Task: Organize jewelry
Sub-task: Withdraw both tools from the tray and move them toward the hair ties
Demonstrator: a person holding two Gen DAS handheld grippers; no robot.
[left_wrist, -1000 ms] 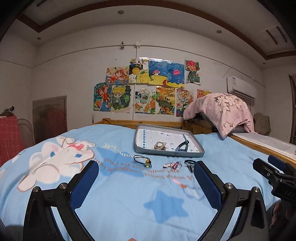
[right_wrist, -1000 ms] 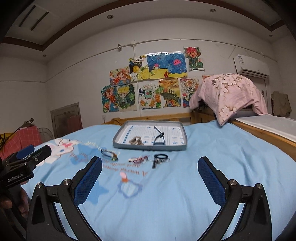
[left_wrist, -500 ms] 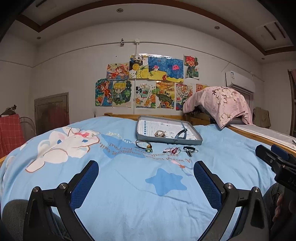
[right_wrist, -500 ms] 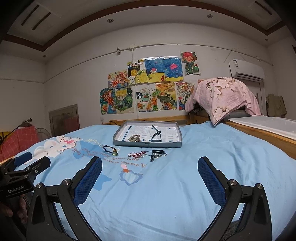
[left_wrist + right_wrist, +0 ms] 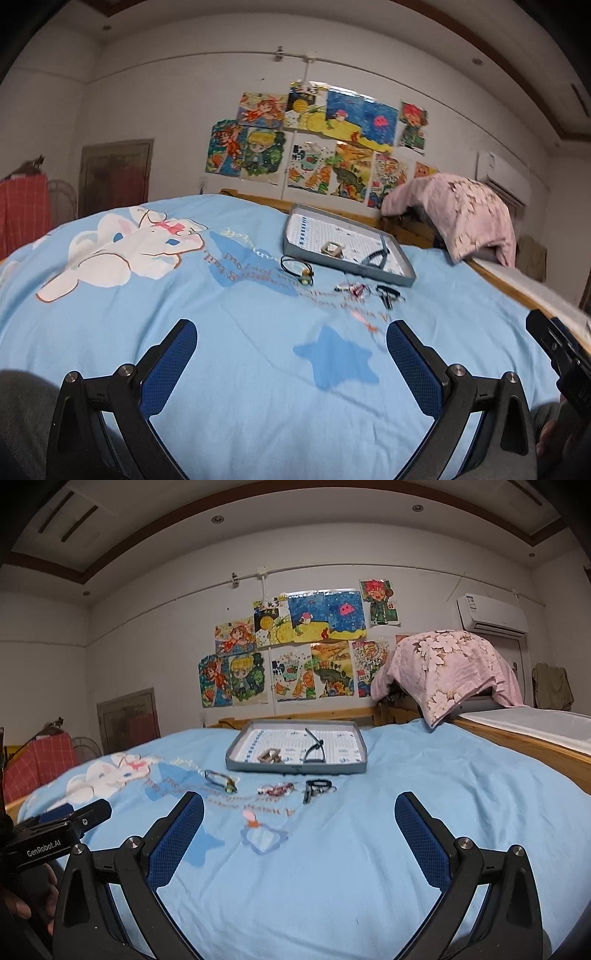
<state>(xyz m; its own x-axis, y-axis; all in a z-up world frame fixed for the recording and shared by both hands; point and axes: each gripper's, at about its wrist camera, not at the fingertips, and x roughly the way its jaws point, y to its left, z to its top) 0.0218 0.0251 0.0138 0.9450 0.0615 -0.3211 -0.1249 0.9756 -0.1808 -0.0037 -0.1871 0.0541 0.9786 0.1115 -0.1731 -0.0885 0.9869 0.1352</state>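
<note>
- Against the view of half a second ago, the left wrist view is now rolled and angled downward, with motion blur; the right wrist view is nearly unchanged. A re-aim of the left gripper is judged, not a reach.
- Fingers of the left gripper are spread wide and hold nothing. Fingers of the right gripper are likewise spread wide and empty.
- No piece has been shifted between the pictures. Three loose pieces lie on the light blue cartoon-print bedspread, just in front of the shallow grey cardboard tray: a dark cord loop with a greenish bead, a small red-and-white beaded piece, and a black cord piece with a dark pendant.
- Inside the tray a pale metal-looking piece and a black band are seen; sorting is judged partly done, three pieces outstanding.
- Both grippers are well apart from the jewellery; open bedspread lies between, with nothing in the way.
- The raised tray wall faces the loose pieces and would need to be cleared.
- The wooden bed rail bounds the right side; the two grippers sit near each other.
</note>
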